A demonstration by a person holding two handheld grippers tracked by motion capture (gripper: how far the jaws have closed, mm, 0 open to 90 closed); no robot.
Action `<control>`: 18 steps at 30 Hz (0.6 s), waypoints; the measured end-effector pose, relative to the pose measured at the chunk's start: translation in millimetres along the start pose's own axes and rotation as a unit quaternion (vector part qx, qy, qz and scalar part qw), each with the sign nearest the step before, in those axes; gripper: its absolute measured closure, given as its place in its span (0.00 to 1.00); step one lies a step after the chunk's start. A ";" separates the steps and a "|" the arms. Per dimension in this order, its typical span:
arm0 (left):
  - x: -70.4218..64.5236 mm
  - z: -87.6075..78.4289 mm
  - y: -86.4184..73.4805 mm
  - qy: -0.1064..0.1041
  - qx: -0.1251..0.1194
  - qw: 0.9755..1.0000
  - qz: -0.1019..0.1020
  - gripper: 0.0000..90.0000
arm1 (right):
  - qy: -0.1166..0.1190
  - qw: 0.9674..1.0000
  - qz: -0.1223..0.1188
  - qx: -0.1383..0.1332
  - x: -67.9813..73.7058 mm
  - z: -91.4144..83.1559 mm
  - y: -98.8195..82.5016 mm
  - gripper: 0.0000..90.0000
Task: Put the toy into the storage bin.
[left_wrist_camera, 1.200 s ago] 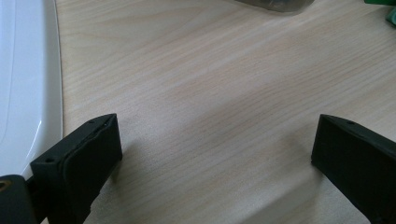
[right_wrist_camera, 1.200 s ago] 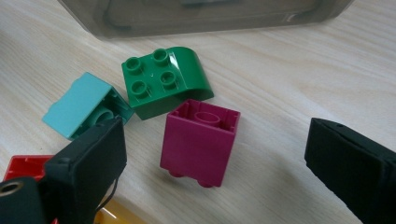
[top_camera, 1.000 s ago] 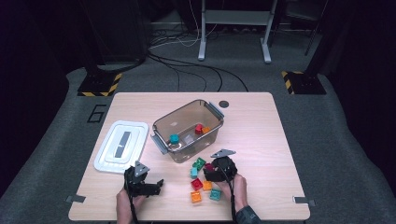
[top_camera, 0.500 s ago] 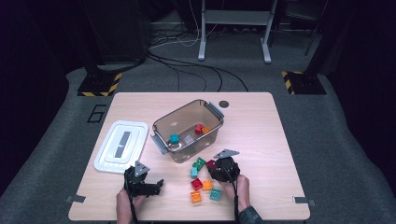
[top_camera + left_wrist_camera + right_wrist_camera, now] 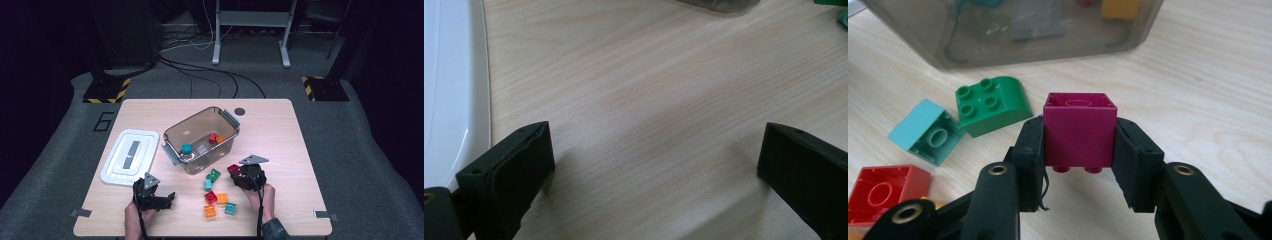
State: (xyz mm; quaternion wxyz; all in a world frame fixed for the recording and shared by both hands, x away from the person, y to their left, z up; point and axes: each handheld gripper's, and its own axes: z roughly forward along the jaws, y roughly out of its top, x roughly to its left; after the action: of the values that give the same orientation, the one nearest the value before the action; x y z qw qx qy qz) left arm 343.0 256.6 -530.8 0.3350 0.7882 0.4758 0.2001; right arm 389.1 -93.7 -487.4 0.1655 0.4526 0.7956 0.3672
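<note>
Fingers (image 5: 1034,150) of the right gripper (image 5: 1078,165) clamp a magenta brick (image 5: 1078,130), the left gripper (image 5: 649,165) gapes empty, and the clear bin (image 5: 202,139) at twelve o'clock holds teal, red and orange bricks.

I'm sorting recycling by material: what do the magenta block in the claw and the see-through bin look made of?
The magenta block looks like hard moulded plastic, smooth and slightly glossy, with round studs and a hollow end. The bin seems to be smoky translucent plastic: the blocks inside show through its wall. Neither can be confirmed by look alone.
</note>
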 end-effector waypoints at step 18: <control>-0.1 0.0 0.0 0.000 0.000 1.000 0.000 0.01 | -0.006 0.999 -0.005 -0.033 -11.0 -20.9 27.6 0.65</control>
State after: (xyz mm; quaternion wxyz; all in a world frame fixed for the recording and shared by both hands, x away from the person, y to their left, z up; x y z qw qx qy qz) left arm 342.9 256.5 -530.8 0.3351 0.7879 0.4761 0.2005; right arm 399.0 -103.2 -453.9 0.1866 0.4453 0.7844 0.3894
